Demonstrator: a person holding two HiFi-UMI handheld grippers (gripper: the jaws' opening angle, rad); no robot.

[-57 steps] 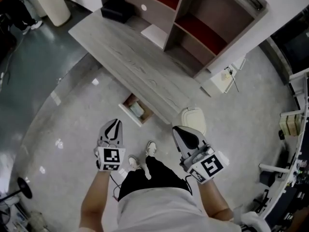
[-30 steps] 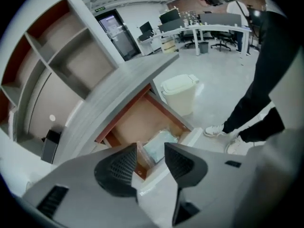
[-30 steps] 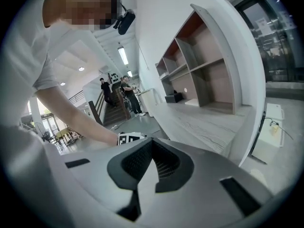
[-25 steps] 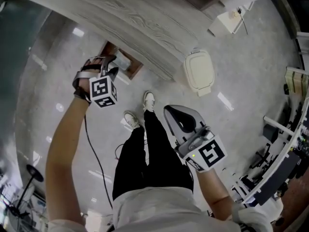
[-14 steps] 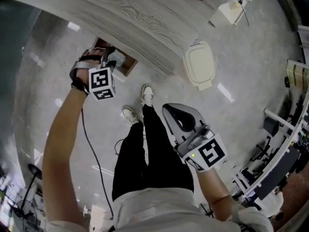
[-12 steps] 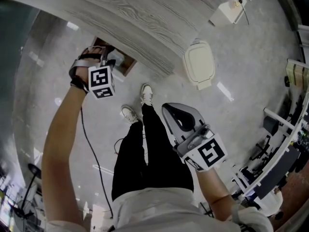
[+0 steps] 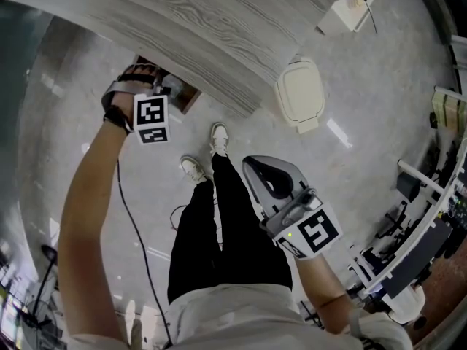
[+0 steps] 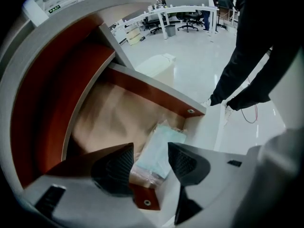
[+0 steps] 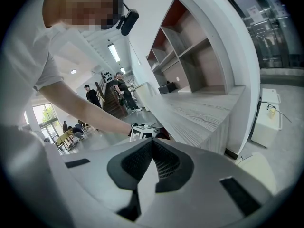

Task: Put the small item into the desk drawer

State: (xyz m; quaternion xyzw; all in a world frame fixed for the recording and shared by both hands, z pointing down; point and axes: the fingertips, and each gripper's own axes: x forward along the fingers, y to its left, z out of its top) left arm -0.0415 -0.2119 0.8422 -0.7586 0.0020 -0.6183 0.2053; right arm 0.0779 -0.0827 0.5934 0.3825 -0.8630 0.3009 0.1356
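The desk drawer [image 8: 156, 96] stands pulled out under the grey wood desk [image 7: 190, 28]. Inside it lies the small item, a pale teal packet in clear wrap [image 8: 164, 137], against the drawer's corner. My left gripper [image 8: 149, 148] reaches into the drawer [image 7: 186, 97]. Its jaws are opening, and the packet shows in the gap beyond the pads, which do not press on it. In the head view the left gripper [image 7: 157, 90] has its tips hidden in the drawer. My right gripper [image 7: 255, 168] hangs shut and empty by my thigh, shown likewise in its own view [image 9: 152, 141].
A cream lidded bin [image 7: 300, 93] stands on the floor beside the desk's end. My shoes [image 7: 219, 133] and a thin cable [image 7: 139, 217] are on the floor below the drawer. Open shelving [image 9: 190, 65] rises on the desk.
My left gripper went from beside my body out to the drawer and into it, then crept a little further under the desk. The right gripper stayed put.
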